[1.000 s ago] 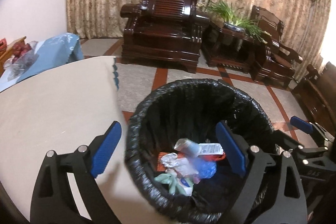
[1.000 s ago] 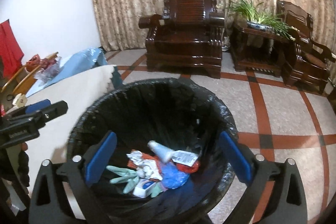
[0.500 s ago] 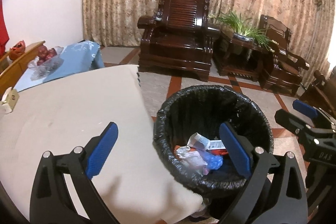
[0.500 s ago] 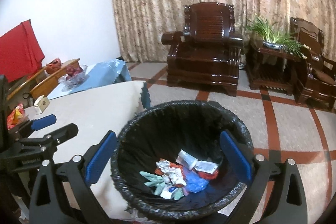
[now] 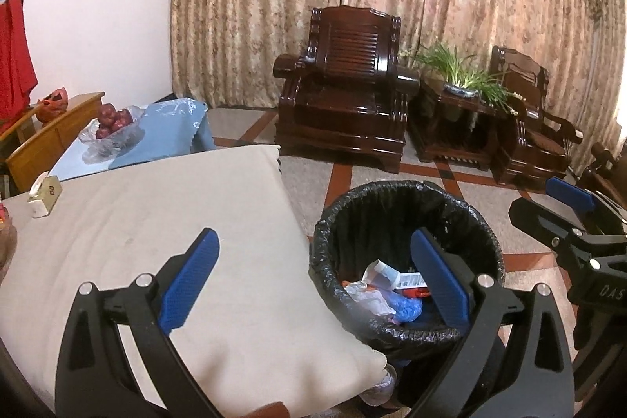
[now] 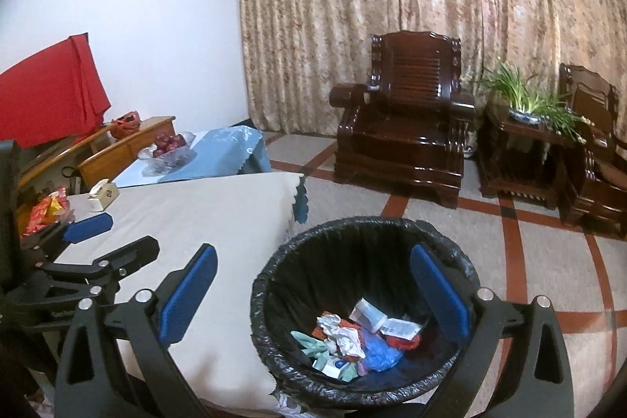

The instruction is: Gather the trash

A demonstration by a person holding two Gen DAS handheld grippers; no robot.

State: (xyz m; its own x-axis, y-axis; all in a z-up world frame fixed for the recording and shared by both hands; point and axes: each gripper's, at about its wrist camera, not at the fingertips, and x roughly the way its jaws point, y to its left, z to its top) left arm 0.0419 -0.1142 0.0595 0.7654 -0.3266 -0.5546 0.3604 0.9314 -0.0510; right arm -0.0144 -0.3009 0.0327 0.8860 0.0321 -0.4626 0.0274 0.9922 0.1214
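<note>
A bin lined with a black bag [image 5: 392, 198] [image 6: 352, 228] stands on the floor at the corner of a table under a beige cloth [image 5: 156, 206] [image 6: 196, 214]. Crumpled paper, wrappers and a blue scrap, the trash [image 5: 388, 285] [image 6: 352, 332], lie in its bottom. My left gripper [image 5: 313, 236] hovers open and empty over the table edge and the bin's rim. Above the bin my right gripper [image 6: 313, 250] is also open, with nothing between its blue pads. Red and orange wrappers [image 6: 47, 208] lie at the table's far left.
A tissue box [image 5: 43, 192] [image 6: 102, 196] sits on the table's far side. Behind it a bowl of red fruit [image 5: 113, 128] rests on a blue cloth. Dark wooden armchairs [image 5: 345, 93] and a potted plant [image 5: 462, 73] stand before the curtain.
Both grippers have risen and drawn back from the bin, which now looks smaller and lower. More of the table, the tissue box and the room show. The left jaws widened slightly.
</note>
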